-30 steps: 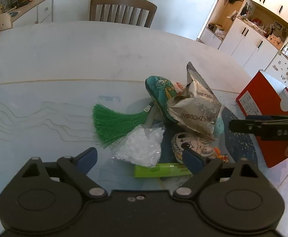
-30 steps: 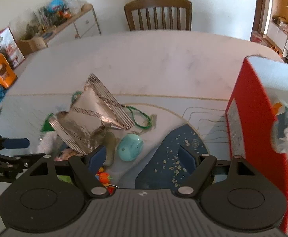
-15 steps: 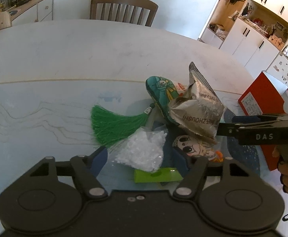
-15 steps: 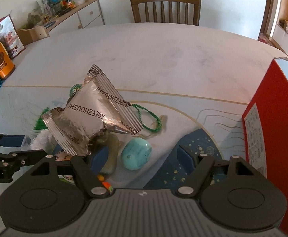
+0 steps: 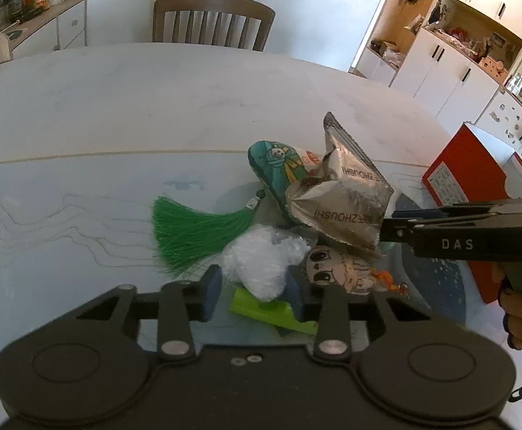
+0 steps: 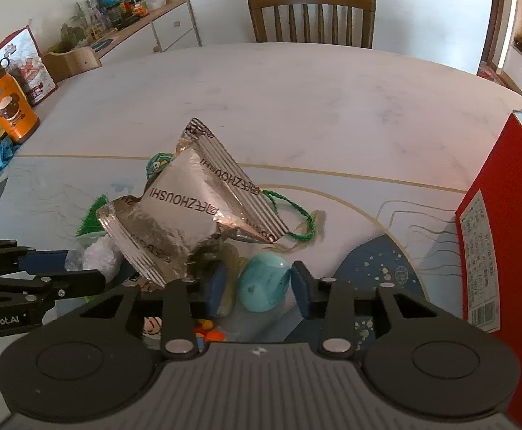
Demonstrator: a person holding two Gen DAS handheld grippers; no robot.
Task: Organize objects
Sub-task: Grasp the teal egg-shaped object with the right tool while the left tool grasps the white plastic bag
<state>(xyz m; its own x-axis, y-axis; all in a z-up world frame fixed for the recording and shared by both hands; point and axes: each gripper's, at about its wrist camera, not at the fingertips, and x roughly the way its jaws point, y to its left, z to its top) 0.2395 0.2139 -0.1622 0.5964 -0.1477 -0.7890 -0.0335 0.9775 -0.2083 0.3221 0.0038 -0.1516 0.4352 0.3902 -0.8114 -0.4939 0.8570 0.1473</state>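
A heap lies on the pale mat: a silver foil packet [image 5: 340, 204] [image 6: 196, 215], a green tassel [image 5: 189, 229], a teal printed pouch [image 5: 275, 165], a cartoon-face card [image 5: 336, 268] and a lime green bar [image 5: 268, 310]. My left gripper [image 5: 255, 292] straddles a crumpled white plastic bag [image 5: 261, 268], its jaws narrowed and open, with a small gap on the left side. My right gripper [image 6: 259, 285] straddles a turquoise egg [image 6: 264, 283]. The right pad is at the egg's side, and a sliver shows at the left pad. In the left wrist view it reaches in under the packet's lower corner.
A red box [image 5: 469, 175] [image 6: 504, 233] stands at the right edge of the mat. A wooden chair [image 6: 311, 14] is at the table's far side. An orange bottle [image 6: 8, 107] and clutter sit at the far left. The far half of the white table [image 5: 153, 89] is bare.
Both grippers moved forward into the heap and their jaws narrowed by about half, the left around the white bag, the right around the turquoise egg.
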